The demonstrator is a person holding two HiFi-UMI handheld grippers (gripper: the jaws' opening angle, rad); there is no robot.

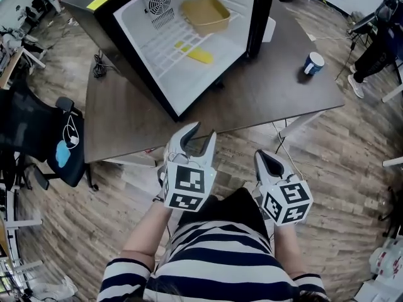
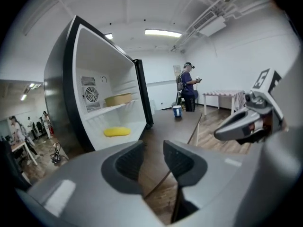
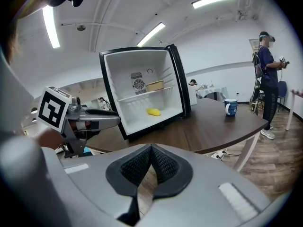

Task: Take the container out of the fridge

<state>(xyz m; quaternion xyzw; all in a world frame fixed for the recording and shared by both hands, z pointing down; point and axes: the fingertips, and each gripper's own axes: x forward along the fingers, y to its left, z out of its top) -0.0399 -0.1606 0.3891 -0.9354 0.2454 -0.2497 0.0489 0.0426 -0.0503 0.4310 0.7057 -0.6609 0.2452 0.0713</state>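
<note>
Tan container (image 1: 205, 12): fridge (image 1: 182, 87) shelf, door open for reach.
Left gripper (image 1: 200, 135): released, short of fridge.
Right gripper (image 1: 267, 159): clenched, empty.

Bright, even indoor light in all views. Source: ceiling strip lights (image 2: 163, 32), blown-out white w/ glare in both gripper views. Fridge (image 1: 189, 36) interior v. bright, near overexposed. Shadows soft. Strong fisheye bend, dark vignette at gripper-view corners. Left gripper (image 2: 152, 150) and right gripper (image 3: 151, 150) blurry close to lens; bkgd sharper.
</note>
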